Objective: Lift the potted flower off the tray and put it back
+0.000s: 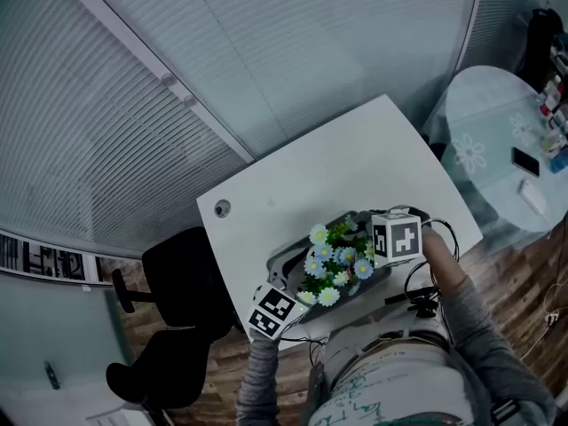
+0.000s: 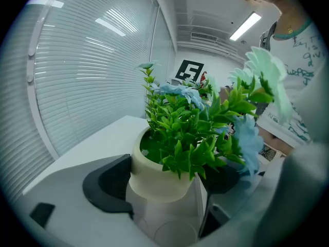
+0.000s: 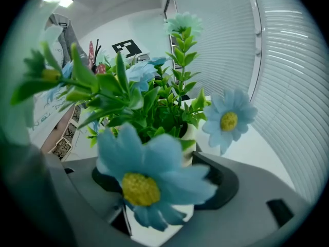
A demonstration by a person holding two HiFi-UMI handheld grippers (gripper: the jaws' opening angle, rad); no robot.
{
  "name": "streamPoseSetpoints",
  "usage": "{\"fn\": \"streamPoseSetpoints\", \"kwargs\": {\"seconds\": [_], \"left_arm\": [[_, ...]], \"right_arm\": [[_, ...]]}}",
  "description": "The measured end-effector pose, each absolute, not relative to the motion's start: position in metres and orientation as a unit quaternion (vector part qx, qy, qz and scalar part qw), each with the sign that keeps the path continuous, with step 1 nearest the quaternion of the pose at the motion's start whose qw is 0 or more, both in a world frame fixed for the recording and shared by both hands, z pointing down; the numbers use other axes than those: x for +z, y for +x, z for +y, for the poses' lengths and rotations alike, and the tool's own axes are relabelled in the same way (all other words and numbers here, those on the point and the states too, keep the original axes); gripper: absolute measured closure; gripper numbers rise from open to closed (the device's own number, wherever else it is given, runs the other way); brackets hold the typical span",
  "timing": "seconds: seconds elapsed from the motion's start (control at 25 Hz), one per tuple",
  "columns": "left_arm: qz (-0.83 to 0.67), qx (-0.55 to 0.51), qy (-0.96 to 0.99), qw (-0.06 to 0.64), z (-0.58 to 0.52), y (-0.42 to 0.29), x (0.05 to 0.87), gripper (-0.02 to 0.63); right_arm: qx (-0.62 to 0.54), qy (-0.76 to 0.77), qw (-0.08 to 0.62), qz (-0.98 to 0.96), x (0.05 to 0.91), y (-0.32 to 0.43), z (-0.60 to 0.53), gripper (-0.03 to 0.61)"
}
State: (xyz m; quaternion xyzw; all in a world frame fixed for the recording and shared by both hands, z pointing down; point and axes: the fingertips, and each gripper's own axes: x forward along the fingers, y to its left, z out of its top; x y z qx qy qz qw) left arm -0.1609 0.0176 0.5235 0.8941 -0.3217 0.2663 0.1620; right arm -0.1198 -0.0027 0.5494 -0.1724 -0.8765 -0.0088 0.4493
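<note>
Potted flower [image 1: 334, 257]: artificial green sprigs with pale blue, yellow-centred daisies in a cream pot [image 2: 154, 176]. It sits at the 6 o'clock edge of the white counter [image 1: 302, 176], over a dark grey tray [image 1: 284, 259] whose rim shows at the plant's 9 o'clock. The foliage hides the pot's base, so I cannot tell whether it touches the tray. Left claw [image 2: 167, 184]: clenched on the pot, with the dark pad [image 2: 105, 185] pressed against the pot wall just under the rim; the opposite pad is partly screened by leaves but close against the other side. Its marker cube [image 1: 273, 311] lies at 7 o'clock of the plant in the head view. Right claw [image 3: 162, 181]: grasping the same pot from the far side, with one pad [image 3: 223, 181] hugging the pot wall and the other mostly masked by a large blue daisy [image 3: 151, 181] close to the lens. Its marker cube [image 1: 397, 236] lies at 2 o'clock of the plant. Grey sleeves [image 1: 475, 327] run from both claws to the bottom of the picture. Counter fittings: a round cable grommet [image 1: 222, 208] at 10 o'clock of the plant; black cables [image 1: 424, 293] hang off the near edge at 4 o'clock. Surroundings: a black chair [image 1: 173, 313] at 8 o'clock beside the counter; a round pale table [image 1: 493, 122] at 2 o'clock, well apart, carrying a dark phone [image 1: 524, 161]; slatted blinds [image 1: 133, 105] from 9 to 12 o'clock.
</note>
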Motion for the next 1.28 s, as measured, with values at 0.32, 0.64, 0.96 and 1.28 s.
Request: {"fn": "streamPoseSetpoints", "kwargs": {"seconds": [0.32,0.64,0.96,1.28], "left_arm": [[-0.314,0.267,0.897,0.158,0.018,-0.162,0.534,0.199],[-0.299,0.274,0.898,0.168,0.018,-0.163,0.552,0.199],[-0.291,0.274,0.901,0.168,0.015,-0.159,0.567,0.199],[-0.289,0.282,0.898,0.173,0.011,-0.158,0.583,0.199]], "right_arm": [[-0.008,-0.163,0.454,-0.876,0.558,-0.120,0.000,0.227],[0.001,-0.153,0.464,-0.873,0.571,-0.119,-0.001,0.227],[0.011,-0.148,0.470,-0.870,0.589,-0.117,0.000,0.227],[0.012,-0.149,0.481,-0.864,0.603,-0.116,-0.004,0.227]]}}
